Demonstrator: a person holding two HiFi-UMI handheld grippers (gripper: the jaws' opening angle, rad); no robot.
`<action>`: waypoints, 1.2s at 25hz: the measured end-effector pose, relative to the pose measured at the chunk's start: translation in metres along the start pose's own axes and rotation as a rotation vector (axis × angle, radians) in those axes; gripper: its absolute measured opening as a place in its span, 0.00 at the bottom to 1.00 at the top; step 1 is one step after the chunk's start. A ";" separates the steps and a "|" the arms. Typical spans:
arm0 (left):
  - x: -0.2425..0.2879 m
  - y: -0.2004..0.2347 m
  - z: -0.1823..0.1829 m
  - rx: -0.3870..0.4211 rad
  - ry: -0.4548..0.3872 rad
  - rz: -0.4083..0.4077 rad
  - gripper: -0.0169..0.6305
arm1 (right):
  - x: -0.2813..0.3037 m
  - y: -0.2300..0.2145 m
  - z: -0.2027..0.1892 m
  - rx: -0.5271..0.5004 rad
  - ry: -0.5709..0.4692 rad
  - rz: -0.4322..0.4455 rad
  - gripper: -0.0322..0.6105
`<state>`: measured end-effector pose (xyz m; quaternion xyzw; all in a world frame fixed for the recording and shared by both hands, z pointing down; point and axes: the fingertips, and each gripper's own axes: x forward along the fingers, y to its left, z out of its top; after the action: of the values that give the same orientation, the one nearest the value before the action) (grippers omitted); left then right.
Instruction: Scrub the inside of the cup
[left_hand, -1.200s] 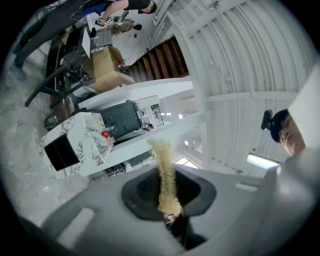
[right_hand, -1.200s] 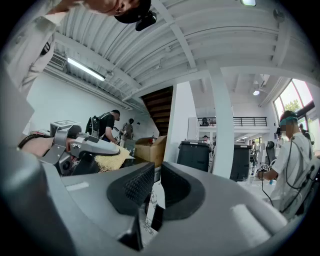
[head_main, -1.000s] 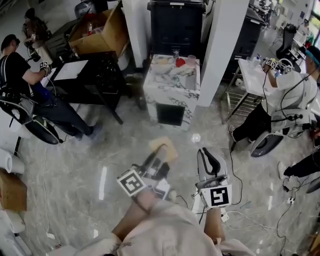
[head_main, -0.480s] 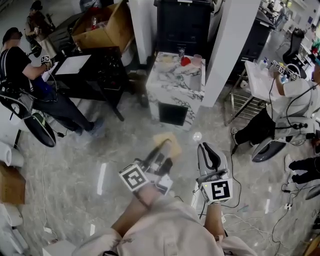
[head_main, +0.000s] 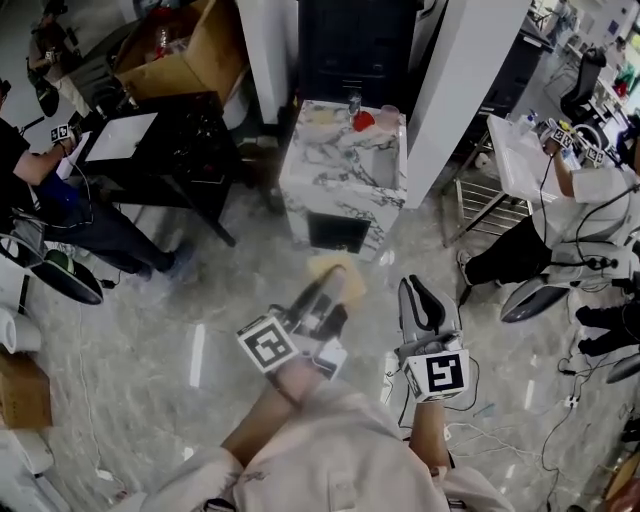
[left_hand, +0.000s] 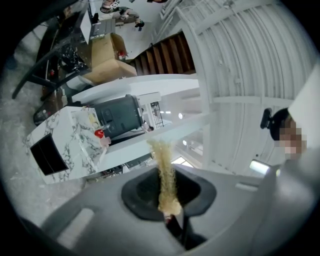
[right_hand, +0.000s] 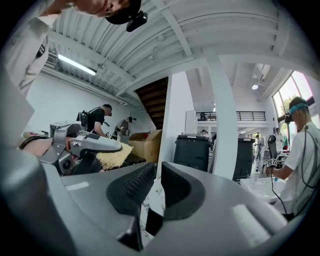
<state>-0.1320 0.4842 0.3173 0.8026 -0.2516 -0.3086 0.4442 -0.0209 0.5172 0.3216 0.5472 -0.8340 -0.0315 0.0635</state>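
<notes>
- Far left, head view: the seated person (head_main: 40, 190) sits closer to the picture's edge than 1 s ago. The whole view has swung and crept forward. The wearer is on the move, not working yet.
- Left claw (head_main: 322, 296): clamped on a yellow scrub pad (head_main: 338, 270), same pose as 1 s ago. The left gripper view shows the pad edge-on, pinched between both dark pads and sticking out past the tips. Grip looks settled, with no sag.
- Centre: the marble desk (head_main: 320, 165) stands on the floor ahead and fills slightly more of the view than 1 s ago, so the gap is closing. It is not yet within reach.
- On the desk's far edge stand a clear glass (head_main: 354, 103), a small red thing (head_main: 361, 122) and a pale cup (head_main: 388, 117). I cannot tell which of the 2 vessels is the one to scrub. Both are upright and well apart from either claw.
- Right claw (head_main: 422, 298): unchanged, held beside the left one. Its own view shows the jaws a thin slit apart, with nothing between them.

Judgement: this is the approach phase. The tool is in hand, no cup is held, and scrubbing has not started. Next, the empty right claw probably needs to open wider to take a vessel.
</notes>
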 end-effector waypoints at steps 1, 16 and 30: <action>0.007 0.007 0.008 0.003 0.006 0.001 0.06 | 0.011 -0.004 0.001 0.001 0.001 -0.007 0.11; 0.079 0.079 0.100 -0.050 0.073 -0.040 0.06 | 0.144 -0.021 0.000 0.014 0.038 -0.072 0.11; 0.145 0.135 0.120 -0.084 0.095 -0.028 0.06 | 0.208 -0.070 -0.020 0.021 0.077 -0.089 0.11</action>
<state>-0.1368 0.2548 0.3457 0.8005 -0.2057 -0.2866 0.4845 -0.0361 0.2985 0.3480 0.5852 -0.8061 -0.0044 0.0880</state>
